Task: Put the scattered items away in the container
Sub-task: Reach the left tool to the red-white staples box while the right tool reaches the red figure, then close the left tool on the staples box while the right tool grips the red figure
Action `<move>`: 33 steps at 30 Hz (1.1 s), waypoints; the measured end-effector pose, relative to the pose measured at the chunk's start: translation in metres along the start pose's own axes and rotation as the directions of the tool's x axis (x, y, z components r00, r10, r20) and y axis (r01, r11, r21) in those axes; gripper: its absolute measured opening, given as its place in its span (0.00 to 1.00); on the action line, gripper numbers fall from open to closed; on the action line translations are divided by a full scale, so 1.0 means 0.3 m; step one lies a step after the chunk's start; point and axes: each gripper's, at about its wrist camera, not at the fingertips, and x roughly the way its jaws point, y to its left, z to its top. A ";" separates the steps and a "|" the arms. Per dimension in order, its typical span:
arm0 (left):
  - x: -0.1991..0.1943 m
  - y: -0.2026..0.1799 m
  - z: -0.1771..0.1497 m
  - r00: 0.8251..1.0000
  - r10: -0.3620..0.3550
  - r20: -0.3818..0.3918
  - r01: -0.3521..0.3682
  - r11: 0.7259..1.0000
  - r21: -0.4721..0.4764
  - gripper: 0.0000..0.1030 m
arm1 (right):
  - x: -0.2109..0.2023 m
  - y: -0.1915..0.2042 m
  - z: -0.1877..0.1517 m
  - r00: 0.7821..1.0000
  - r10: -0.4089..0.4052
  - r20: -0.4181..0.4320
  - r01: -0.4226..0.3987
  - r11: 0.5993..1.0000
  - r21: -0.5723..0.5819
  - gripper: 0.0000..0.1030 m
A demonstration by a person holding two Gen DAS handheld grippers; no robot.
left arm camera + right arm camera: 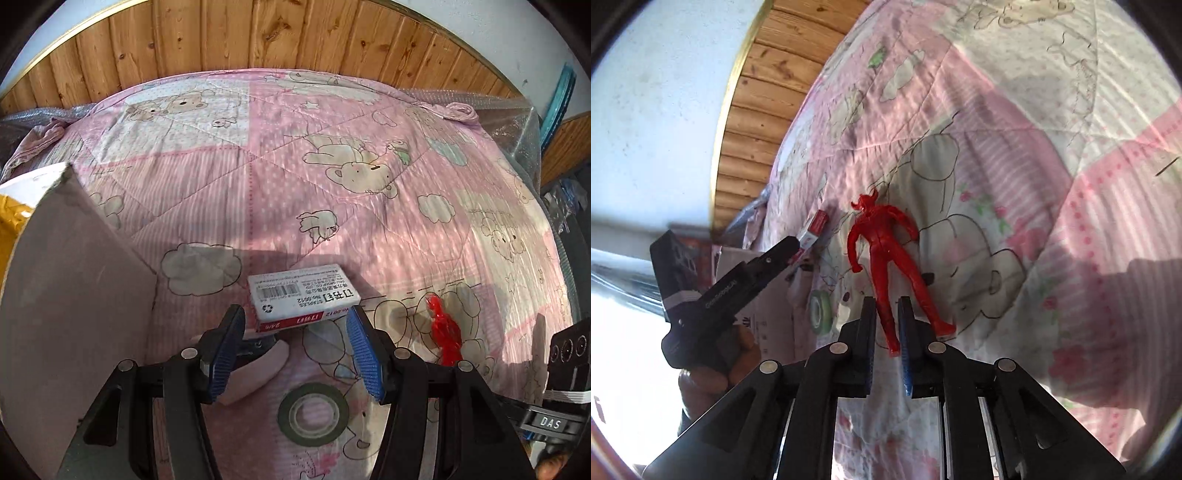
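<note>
Left wrist: left gripper [295, 325] open w/ staple box [303, 295] btwn tips; right gripper [888, 314] clamped on red figure's [882, 251] leg.

At the left edge of the left wrist view, the grey cardboard container [74, 280] was cut off, so only one outer wall and a corner showed and its inside stayed hidden. The small white-and-red staple box [303, 295] carried print too small and inverted to read. In the right wrist view, the red plastic toy figure [882, 254] had one lower leg hidden behind blue-padded fingers [904, 332].
</note>
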 end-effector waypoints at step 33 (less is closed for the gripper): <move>0.169 -0.182 0.039 0.993 -0.111 -0.043 0.116 0.978 0.173 0.61 | 0.078 0.196 0.063 0.902 -0.373 0.217 0.431 0.754 -0.496 0.47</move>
